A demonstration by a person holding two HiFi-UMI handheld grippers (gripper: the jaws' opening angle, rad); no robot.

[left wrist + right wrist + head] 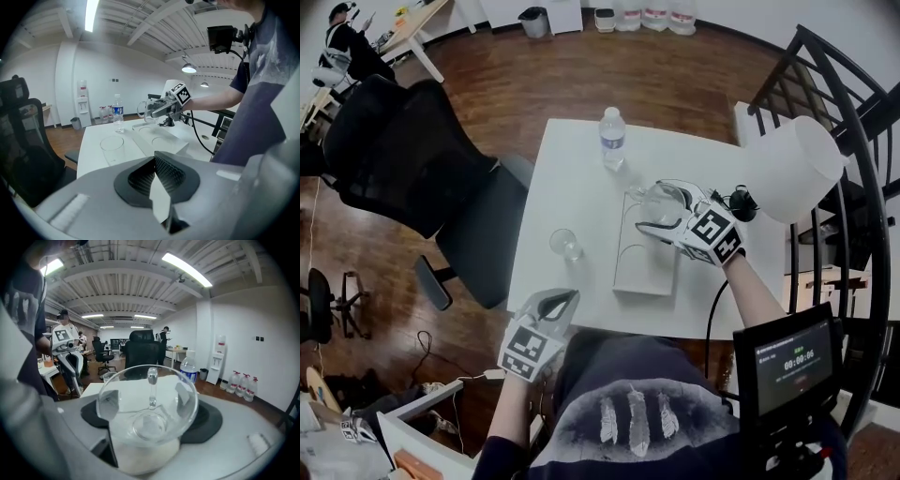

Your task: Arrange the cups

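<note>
Glass, so likely rigid, slick and breakable: the handled cup (148, 414) sits clamped across its walls in the right gripper (662, 214); the left gripper (557, 303) is closed, empty.

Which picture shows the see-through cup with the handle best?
The right gripper view: the handled cup fills the middle, held between the fingers, handle plain. The head view shows it small, near the tray; the left gripper view shows it far off.
</note>
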